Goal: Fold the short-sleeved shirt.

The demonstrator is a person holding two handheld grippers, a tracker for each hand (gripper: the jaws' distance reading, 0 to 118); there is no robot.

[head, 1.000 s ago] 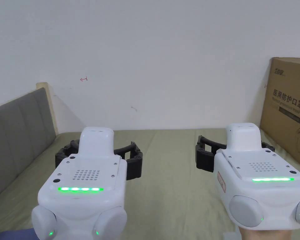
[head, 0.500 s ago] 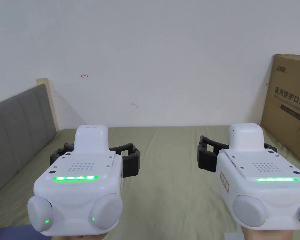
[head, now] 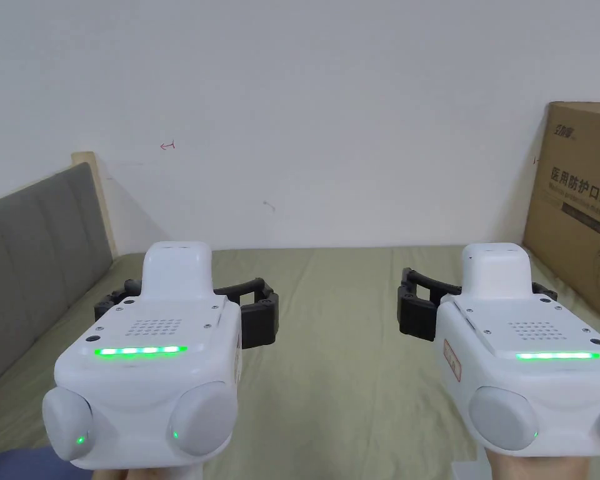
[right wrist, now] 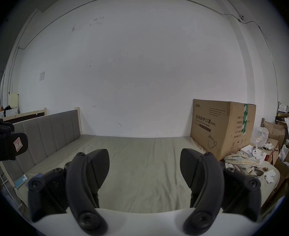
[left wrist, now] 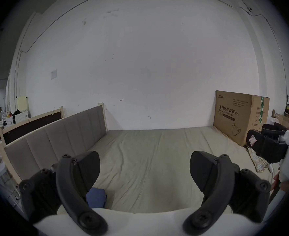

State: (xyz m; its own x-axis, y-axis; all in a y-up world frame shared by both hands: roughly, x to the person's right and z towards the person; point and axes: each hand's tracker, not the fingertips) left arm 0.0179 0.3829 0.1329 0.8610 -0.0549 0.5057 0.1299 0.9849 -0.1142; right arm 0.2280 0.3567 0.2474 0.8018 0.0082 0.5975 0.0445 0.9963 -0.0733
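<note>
Since the bed [head: 336, 350] in front of both grippers is bare, the shirt must be sought at the side. A crumpled checked cloth [right wrist: 240, 160], which I take for the shirt, lies at the bed's right edge, just beside the box [right wrist: 222, 129]. It is to the right of the right gripper [right wrist: 144, 164], so that one is nearer; the left gripper [left wrist: 144, 168] is well apart from it. The heap shows no clear long axis. Both grippers have jaws wide apart and hold nothing. A blue cloth [left wrist: 96, 198] lies near the left one.

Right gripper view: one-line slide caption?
Open right claw above bare olive bed; cardboard box and crumpled plaid cloth at right.
</note>
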